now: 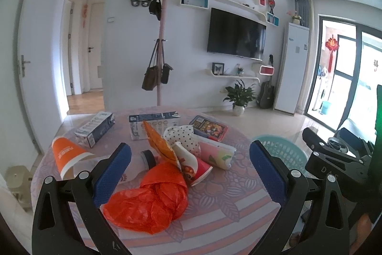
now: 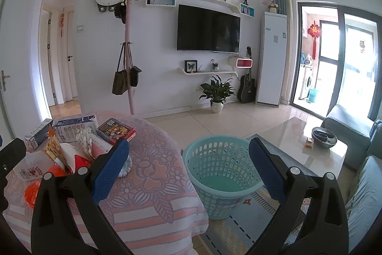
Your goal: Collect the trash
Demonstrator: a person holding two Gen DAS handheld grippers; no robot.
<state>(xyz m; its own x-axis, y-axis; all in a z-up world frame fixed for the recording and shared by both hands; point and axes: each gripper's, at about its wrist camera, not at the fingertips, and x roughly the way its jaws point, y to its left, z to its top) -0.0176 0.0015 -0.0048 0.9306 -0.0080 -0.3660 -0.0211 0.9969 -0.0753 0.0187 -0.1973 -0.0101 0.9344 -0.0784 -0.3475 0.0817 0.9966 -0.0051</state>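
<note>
Trash lies heaped on a round table with a pink patterned cloth (image 1: 226, 202): a crumpled orange plastic bag (image 1: 152, 197), an orange paper cup (image 1: 65, 154) on its side, an orange snack wrapper (image 1: 160, 142), a red and white cup (image 1: 191, 164), a polka-dot wrapper (image 1: 183, 138) and a clear bottle with a dark cap (image 1: 148, 158). My left gripper (image 1: 191, 173) is open, its blue pads on either side of the orange bag, just above it. My right gripper (image 2: 188, 173) is open and empty, over the turquoise basket (image 2: 222, 173) on the floor right of the table.
Two white and blue cartons (image 1: 95, 128) (image 1: 152, 121) and a colourful tin box (image 1: 207, 128) sit at the table's far side. A glass coffee table (image 2: 298, 138) with a dark bowl (image 2: 323, 135) and a grey sofa (image 2: 365, 183) stand to the right. A coat rack (image 2: 130, 51) is behind.
</note>
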